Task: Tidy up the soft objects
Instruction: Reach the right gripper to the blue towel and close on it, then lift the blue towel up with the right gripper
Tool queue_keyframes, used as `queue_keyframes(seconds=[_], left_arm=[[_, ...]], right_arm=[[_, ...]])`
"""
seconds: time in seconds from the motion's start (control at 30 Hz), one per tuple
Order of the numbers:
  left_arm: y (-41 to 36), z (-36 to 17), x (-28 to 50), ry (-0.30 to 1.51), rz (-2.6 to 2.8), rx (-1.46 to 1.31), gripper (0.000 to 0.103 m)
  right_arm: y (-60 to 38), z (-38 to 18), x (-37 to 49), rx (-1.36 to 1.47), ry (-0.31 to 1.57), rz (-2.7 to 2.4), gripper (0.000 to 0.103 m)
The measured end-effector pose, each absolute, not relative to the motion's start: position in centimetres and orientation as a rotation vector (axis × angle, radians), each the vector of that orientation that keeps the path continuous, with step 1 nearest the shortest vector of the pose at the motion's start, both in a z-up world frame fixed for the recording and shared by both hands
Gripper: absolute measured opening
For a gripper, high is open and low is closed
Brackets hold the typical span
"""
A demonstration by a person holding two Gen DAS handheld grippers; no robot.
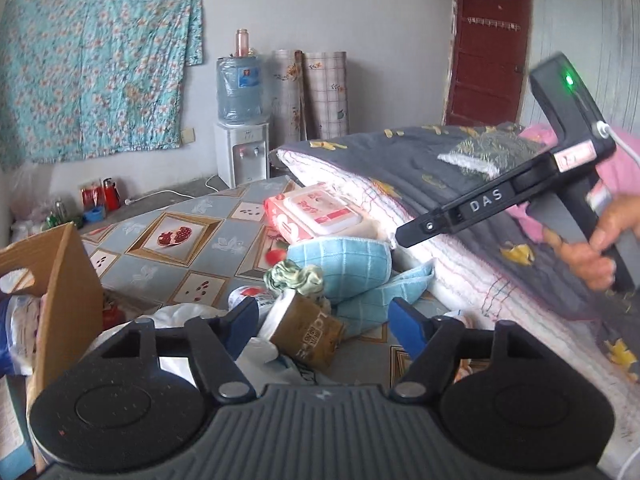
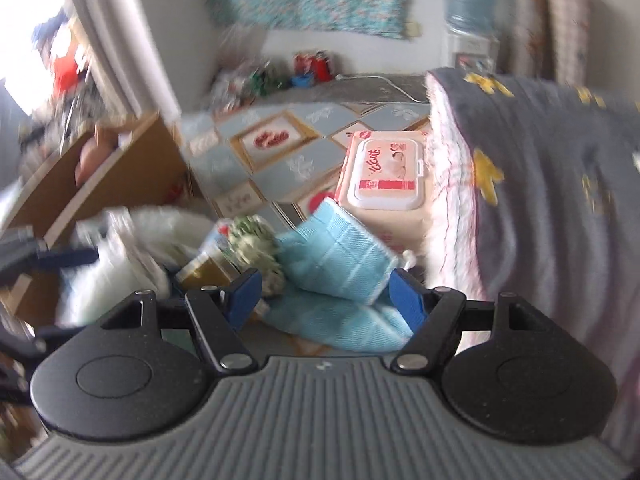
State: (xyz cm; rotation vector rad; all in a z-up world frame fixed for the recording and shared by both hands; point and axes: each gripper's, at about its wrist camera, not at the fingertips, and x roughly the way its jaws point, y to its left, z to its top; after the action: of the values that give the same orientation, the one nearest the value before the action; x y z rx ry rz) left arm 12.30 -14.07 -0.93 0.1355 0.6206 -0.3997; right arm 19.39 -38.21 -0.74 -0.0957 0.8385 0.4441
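On the patterned bed cover lies a crumpled light-blue towel, with a green scrunchie beside it. My left gripper is open over a brown-labelled roll that lies on its side between and just beyond the blue fingers, pads apart from it. My right gripper is open, the towel lying between its fingers without being pinched. In the left wrist view a hand holds the right gripper's black body over the quilt.
A pink wet-wipes pack sits behind the towel. A folded grey-and-white quilt fills the right side. An open cardboard box stands at the left, white plastic bags beside it. The right wrist view is blurred.
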Motion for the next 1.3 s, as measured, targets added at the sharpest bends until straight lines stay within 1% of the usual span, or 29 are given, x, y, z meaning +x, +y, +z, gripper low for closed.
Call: queue_keyframes(seconds=[0.07, 0.1, 0.2, 0.23, 0.37, 0.43, 0.53, 0.6, 0.7, 0.77, 0.83, 0.87, 0.9, 0.93, 1.07, 1.1, 1.2, 1.3], left_arm=[[-14.7, -1.6, 12.9, 0.637, -0.399, 0.133, 0.066], [-14.8, -2.0, 13.2, 0.649, -0.4, 0.12, 0.066], [-14.5, -2.6, 14.2, 0.675, -0.381, 0.081, 0.062], [-14.3, -2.6, 14.5, 0.68, -0.374, 0.072, 0.061], [-13.9, -2.6, 15.2, 0.695, -0.358, 0.054, 0.06], [-13.9, -2.6, 15.4, 0.698, -0.358, 0.046, 0.06], [-13.7, -2.6, 15.6, 0.701, -0.36, 0.033, 0.06], [-13.6, -2.5, 15.7, 0.701, -0.363, 0.027, 0.06], [-13.6, -2.5, 15.7, 0.698, -0.366, 0.019, 0.06], [-13.4, -2.4, 15.7, 0.697, -0.365, 0.004, 0.06], [-13.2, -2.4, 15.8, 0.697, -0.366, -0.013, 0.06], [-13.1, -2.4, 15.8, 0.698, -0.366, -0.018, 0.06], [-13.1, -2.4, 15.7, 0.697, -0.368, -0.02, 0.06], [-13.1, -2.4, 15.7, 0.697, -0.369, -0.018, 0.06], [-13.5, -2.4, 15.3, 0.701, -0.387, -0.003, 0.061], [-13.7, -2.5, 15.3, 0.701, -0.394, 0.004, 0.061], [-14.5, -2.9, 15.3, 0.702, -0.413, 0.04, 0.061], [-15.3, -3.3, 15.5, 0.715, -0.426, 0.061, 0.062]], right_arm=[[-37.2, -1.3, 19.8, -0.256, 0.824, 0.496, 0.071], [-36.6, -1.6, 19.9, -0.326, 0.817, 0.533, 0.072], [-34.5, -2.9, 20.4, -0.504, 0.805, 0.629, 0.08], [-33.9, -3.5, 20.7, -0.548, 0.803, 0.651, 0.08], [-31.6, -5.8, 22.0, -0.69, 0.811, 0.704, 0.083], [-31.0, -7.1, 22.9, -0.726, 0.823, 0.72, 0.085], [-30.8, -8.9, 24.4, -0.747, 0.869, 0.704, 0.087], [-31.2, -9.7, 25.2, -0.712, 0.893, 0.691, 0.091], [-32.0, -9.9, 25.9, -0.634, 0.931, 0.683, 0.091], [-32.7, -10.0, 26.2, -0.567, 0.972, 0.666, 0.084], [-33.7, -10.1, 26.5, -0.46, 1.014, 0.654, 0.064], [-34.1, -10.2, 26.5, -0.432, 1.015, 0.63, 0.058], [-34.4, -10.1, 26.6, -0.407, 1.018, 0.606, 0.046], [-34.8, -10.0, 26.6, -0.367, 1.029, 0.581, 0.039], [-36.5, -9.7, 26.9, -0.187, 1.07, 0.518, 0.024], [-37.1, -9.6, 26.9, -0.12, 1.079, 0.514, 0.018], [-38.9, -8.7, 27.1, 0.08, 1.1, 0.505, 0.015], [-40.8, -8.1, 26.9, 0.292, 1.102, 0.504, 0.014]])
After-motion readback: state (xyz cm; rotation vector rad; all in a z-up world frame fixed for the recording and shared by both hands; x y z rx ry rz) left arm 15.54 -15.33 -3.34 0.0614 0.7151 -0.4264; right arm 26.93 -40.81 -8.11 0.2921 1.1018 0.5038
